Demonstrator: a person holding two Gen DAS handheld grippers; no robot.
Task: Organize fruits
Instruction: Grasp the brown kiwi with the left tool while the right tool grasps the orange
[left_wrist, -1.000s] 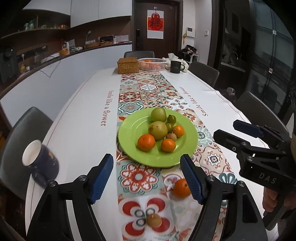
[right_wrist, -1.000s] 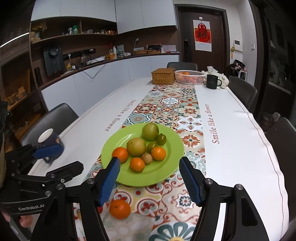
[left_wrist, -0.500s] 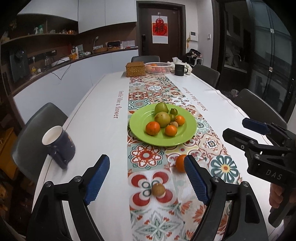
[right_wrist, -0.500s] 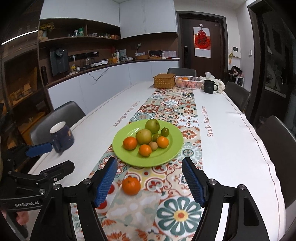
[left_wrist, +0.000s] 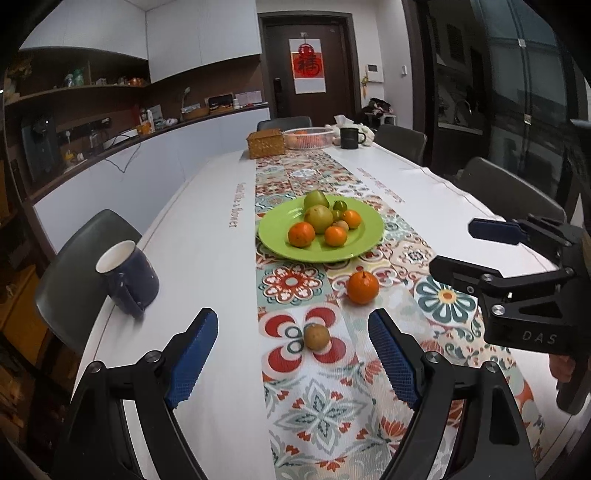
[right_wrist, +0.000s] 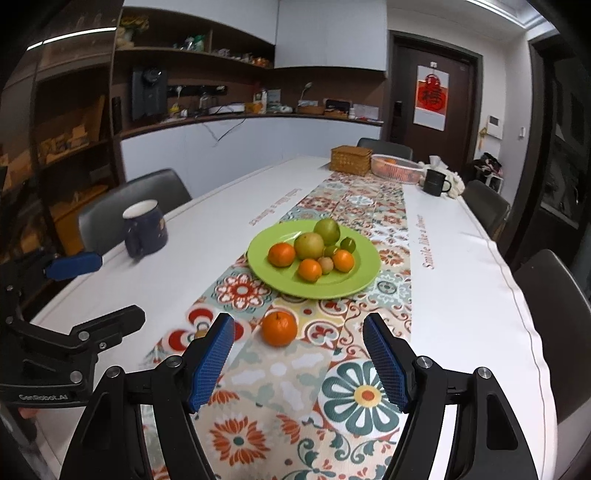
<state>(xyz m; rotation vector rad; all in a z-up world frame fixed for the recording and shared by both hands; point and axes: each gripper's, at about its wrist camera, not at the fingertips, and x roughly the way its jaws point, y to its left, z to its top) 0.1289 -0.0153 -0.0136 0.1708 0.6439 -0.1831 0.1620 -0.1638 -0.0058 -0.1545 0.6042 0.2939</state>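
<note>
The green plate (left_wrist: 365, 242) sat on the patterned table runner (left_wrist: 325, 410) in the middle of the desk (left_wrist: 207, 236), holding three oranges, two large green-yellow fruits, a small green one and a small brown one. On the near side of the plate, a loose orange (left_wrist: 362, 287) lay on the runner, apart from the rim. Nearer again from the plate lay a small brown fruit (left_wrist: 316, 336), just ahead of the left hand-held gripper (left_wrist: 295, 363) and between the lines of its spread, empty fingers. The right hand-held gripper (right_wrist: 299, 363) was likewise wide open and held nothing; the loose orange lay just ahead of its gap, toward the left finger. A dark blue mug (left_wrist: 127, 280) stood left of the plate on the white cloth.
</note>
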